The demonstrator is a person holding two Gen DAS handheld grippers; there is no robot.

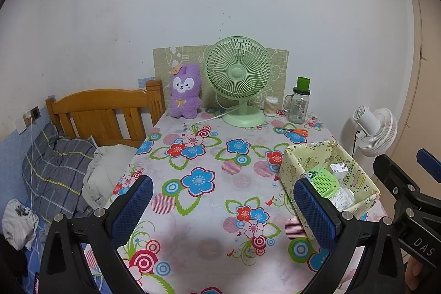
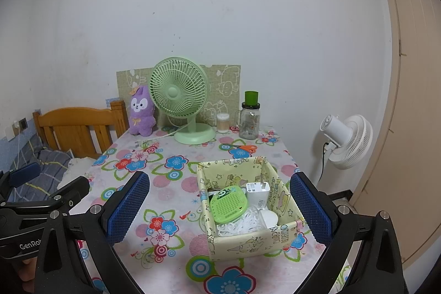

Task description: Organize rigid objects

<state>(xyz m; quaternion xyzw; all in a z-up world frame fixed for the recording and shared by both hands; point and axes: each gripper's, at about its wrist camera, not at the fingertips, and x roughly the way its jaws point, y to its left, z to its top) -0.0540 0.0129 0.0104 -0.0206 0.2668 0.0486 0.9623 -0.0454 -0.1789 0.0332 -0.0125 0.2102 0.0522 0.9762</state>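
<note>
Right wrist view shows the yellow cartoon-print box [image 2: 249,240] on the floral tablecloth [image 2: 171,192], holding a green perforated case [image 2: 227,204], a white charger [image 2: 257,193] and white cable [image 2: 239,225]. Right gripper [image 2: 219,208] hangs wide apart above the box, holding nothing. Left gripper [image 1: 223,211] is spread wide to the box's left, empty. Orange-handled scissors [image 2: 242,147] lie beyond the box; behind them stands the green fan [image 2: 179,92].
</note>
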